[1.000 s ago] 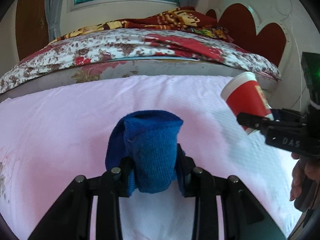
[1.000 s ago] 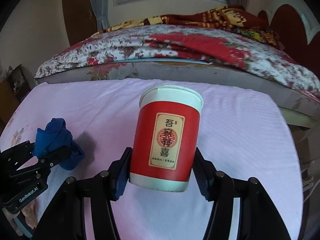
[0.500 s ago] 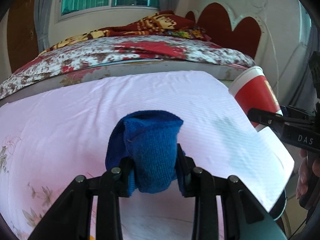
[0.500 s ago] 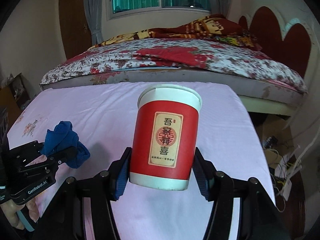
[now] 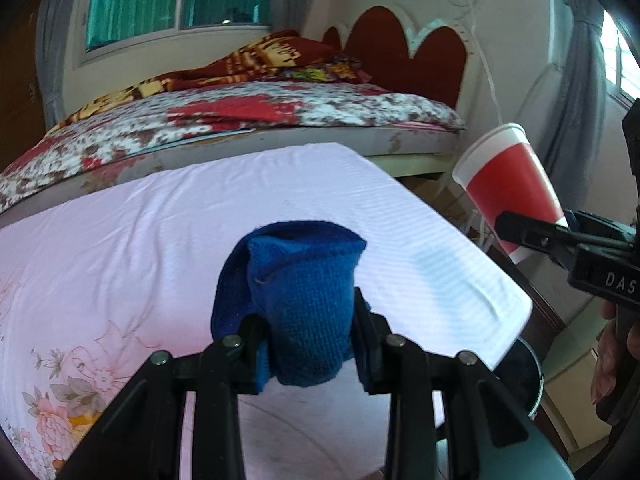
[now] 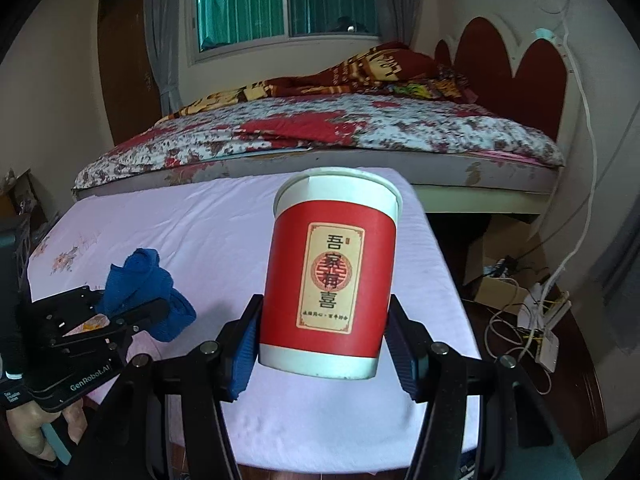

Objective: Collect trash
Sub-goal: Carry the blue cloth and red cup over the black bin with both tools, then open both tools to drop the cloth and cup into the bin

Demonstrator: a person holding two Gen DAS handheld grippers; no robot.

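Over the table: both grippers hang above a table covered in a pale pink cloth (image 6: 168,224), each with something clamped between its jaws.
Left gripper (image 5: 308,344): clenched on a bunched blue knitted cloth (image 5: 298,300) — the pads press its lower part from both sides, and the rest bulges up and out to the left of the jaws.
Blue cloth, from the right wrist view: it shows at the left (image 6: 148,284), lifted clear of the tablecloth, with the left gripper (image 6: 120,316) around it and a hand (image 6: 28,432) on the handle below.
Right gripper (image 6: 320,344): grasping a red paper cup (image 6: 330,276) near its base — the blue-padded fingers (image 6: 240,356) bear on both sides of the wall.
Red cup: upright in the right wrist view, white rim on top, white band at the bottom, a beige label with dark characters facing the camera.
Red cup, from the left wrist view: it sits at the right edge (image 5: 510,184), tilted in the picture, past the table's corner, with the right gripper's black finger across its lower wall.
Tablecloth: printed flowers at its left end (image 5: 60,400).
Behind the table: a bed (image 6: 320,132) with a red-and-white floral cover, a dark red scalloped headboard (image 6: 516,72), and a window (image 6: 280,0) with green-tinted panes.
Floor at right: white cables and a cardboard box (image 6: 496,280) beside the table.
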